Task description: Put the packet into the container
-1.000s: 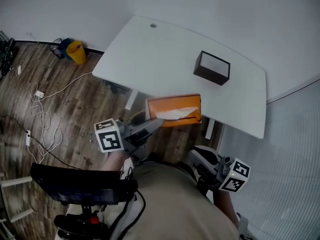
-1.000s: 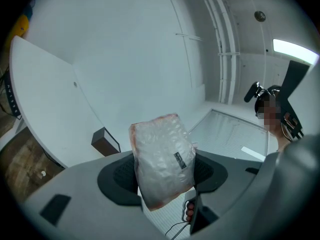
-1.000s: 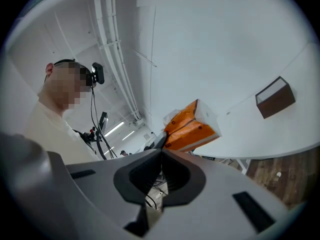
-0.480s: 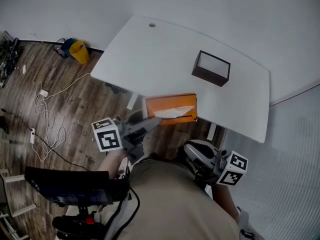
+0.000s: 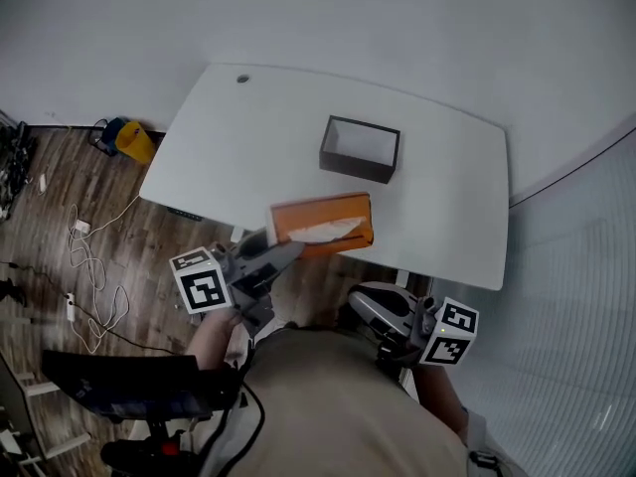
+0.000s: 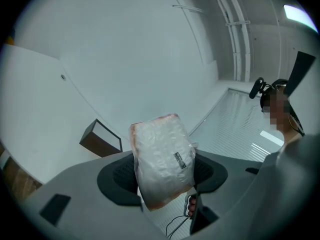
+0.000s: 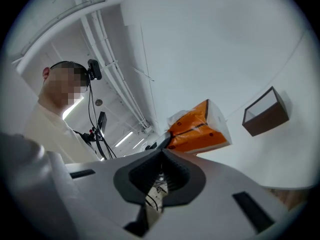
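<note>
**Packet in the left gripper, carry to the container under way**

The left gripper (image 5: pixel 270 253) is clamped on one end of the orange tissue packet (image 5: pixel 321 225). Its pads press the packet's crinkled plastic sides in the left gripper view, and the packet juts out ahead of the jaws. The packet hangs in the air over the counter's (image 5: pixel 248 137) near edge, touching nothing but the gripper. The right gripper (image 7: pixel 162 169) sits low beside the person's body, jaws closed together with nothing between them.

The container (image 5: pixel 360 149), a dark open-topped box, stands around the middle of the counter, a little toward the far edge, and looks empty.

I judge this to be the carry step: the pick-up is done, the drop is not. The next move calls for bringing the packet in over the box mouth, lining its long side up with the opening, lowering it in and only then letting go.
</note>
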A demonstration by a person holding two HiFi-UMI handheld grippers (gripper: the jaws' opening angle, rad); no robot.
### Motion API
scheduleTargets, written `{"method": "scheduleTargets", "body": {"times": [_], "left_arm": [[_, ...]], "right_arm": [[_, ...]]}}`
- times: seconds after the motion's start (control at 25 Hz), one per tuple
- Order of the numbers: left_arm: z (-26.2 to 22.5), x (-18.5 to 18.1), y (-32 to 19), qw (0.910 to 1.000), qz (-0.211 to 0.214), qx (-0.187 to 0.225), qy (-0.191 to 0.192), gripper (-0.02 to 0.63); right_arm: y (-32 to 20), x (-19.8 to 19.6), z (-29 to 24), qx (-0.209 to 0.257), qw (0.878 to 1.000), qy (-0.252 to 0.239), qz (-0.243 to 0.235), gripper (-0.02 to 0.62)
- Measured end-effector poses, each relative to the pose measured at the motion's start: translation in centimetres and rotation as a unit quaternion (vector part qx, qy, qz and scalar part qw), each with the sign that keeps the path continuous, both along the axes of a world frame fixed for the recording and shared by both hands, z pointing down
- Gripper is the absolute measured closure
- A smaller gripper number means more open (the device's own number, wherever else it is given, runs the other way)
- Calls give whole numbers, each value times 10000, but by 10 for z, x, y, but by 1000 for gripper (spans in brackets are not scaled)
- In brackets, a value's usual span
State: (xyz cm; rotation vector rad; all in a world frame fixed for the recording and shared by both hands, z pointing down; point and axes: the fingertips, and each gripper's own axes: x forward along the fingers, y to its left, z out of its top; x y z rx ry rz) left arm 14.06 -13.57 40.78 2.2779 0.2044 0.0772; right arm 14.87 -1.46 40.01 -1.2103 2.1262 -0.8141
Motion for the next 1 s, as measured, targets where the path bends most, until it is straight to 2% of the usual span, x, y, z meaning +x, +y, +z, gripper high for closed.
{"method": "scheduleTargets", "body": {"times": [0.12, 0.4, 0.56, 0.72, 0.88, 1.0], "left_arm": [[-3, 48, 19, 9997, 16, 145, -177, 356], [4, 98, 26, 9965, -177, 555, -604, 356], [14, 118, 11, 9926, -81, 814, -894, 356], [6, 138, -44, 9930, -252, 698, -916, 356], [17, 154, -107, 9947, -176, 613, -804, 356], [12, 159, -142, 9968, -203, 329, -701, 356]], "right_arm": [[18, 51, -2, 71, 9999, -131, 3, 578], [32, 101, -1, 250, 9994, -194, -144, 578], [22, 127, 3, 238, 9997, -93, 34, 578], [-17, 154, -6, 102, 9994, -112, 298, 578], [-72, 167, 7, -80, 9990, -44, 439, 578], [-101, 170, -11, -174, 9984, 55, 539, 578]]}}
